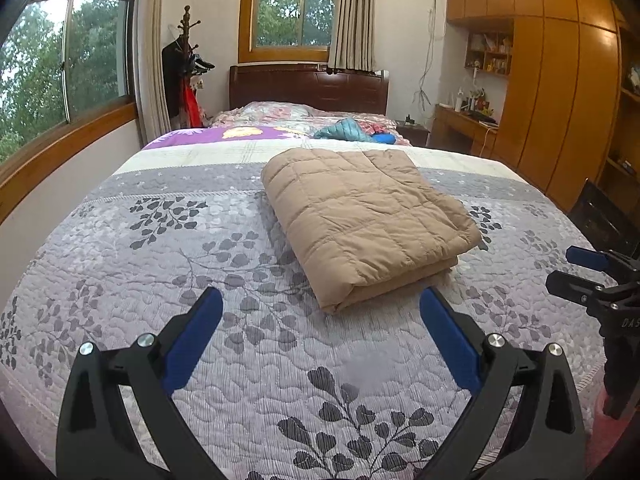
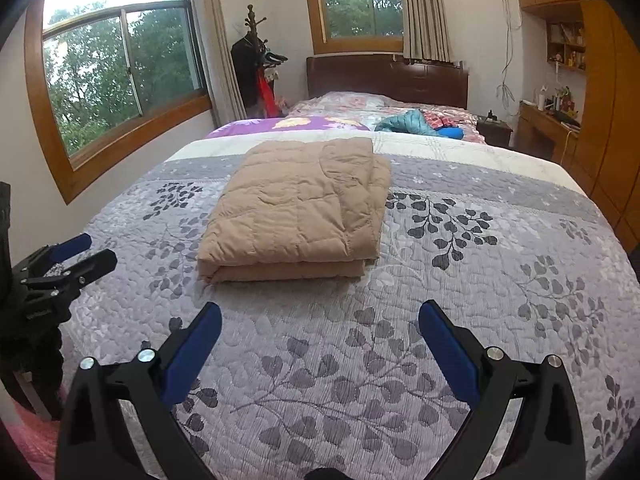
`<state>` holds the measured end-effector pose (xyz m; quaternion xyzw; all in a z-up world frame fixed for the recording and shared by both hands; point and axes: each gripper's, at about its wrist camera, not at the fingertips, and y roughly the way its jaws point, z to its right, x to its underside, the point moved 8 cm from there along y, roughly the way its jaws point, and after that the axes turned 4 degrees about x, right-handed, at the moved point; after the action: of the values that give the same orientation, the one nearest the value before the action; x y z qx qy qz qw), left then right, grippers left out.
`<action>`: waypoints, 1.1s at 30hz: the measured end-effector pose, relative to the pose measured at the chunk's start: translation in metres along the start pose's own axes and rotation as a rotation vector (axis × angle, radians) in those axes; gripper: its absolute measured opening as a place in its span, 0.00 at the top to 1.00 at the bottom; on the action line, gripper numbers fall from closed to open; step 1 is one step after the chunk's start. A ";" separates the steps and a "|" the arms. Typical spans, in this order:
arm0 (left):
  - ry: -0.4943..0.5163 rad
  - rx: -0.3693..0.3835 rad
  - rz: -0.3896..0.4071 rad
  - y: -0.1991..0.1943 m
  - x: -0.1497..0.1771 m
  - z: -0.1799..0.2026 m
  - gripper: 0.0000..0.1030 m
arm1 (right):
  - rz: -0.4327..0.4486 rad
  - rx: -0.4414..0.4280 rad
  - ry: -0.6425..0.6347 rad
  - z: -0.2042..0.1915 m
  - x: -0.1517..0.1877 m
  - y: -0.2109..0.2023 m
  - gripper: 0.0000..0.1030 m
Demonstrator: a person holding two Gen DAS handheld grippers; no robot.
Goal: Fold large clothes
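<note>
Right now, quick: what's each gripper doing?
Left gripper: open, holding nothing, above the bedspread.
Right gripper: open, holding nothing; the folded tan jacket lies ahead, untouched.

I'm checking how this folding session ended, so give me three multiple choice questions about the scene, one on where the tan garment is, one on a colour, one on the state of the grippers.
1. Where does the tan quilted garment lie?
A. on the grey leaf-print bedspread
B. on the floor
C. on the coat rack

2. What colour are the gripper pads?
A. red
B. blue
C. white

3. How do the left gripper and right gripper stand?
A. both clamped on cloth
B. one holding a sleeve
C. both open and empty

Answers: 1 A, it rests folded on the bedspread. 2 B, the inner faces are blue. 3 C, the fingers are spread, with only bedspread between them.
</note>
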<state>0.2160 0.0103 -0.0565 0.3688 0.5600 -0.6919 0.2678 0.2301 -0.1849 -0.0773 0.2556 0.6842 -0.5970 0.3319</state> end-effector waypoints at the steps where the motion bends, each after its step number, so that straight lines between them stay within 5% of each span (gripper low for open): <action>1: 0.000 0.000 -0.002 0.001 0.000 0.000 0.05 | -0.002 -0.003 0.001 0.000 0.000 0.001 0.04; 33: -0.003 0.009 -0.039 0.006 0.003 0.000 0.05 | -0.009 -0.004 -0.006 -0.001 0.002 0.006 0.04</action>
<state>0.2191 0.0087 -0.0625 0.3581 0.5637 -0.6999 0.2534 0.2326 -0.1837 -0.0828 0.2500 0.6855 -0.5980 0.3316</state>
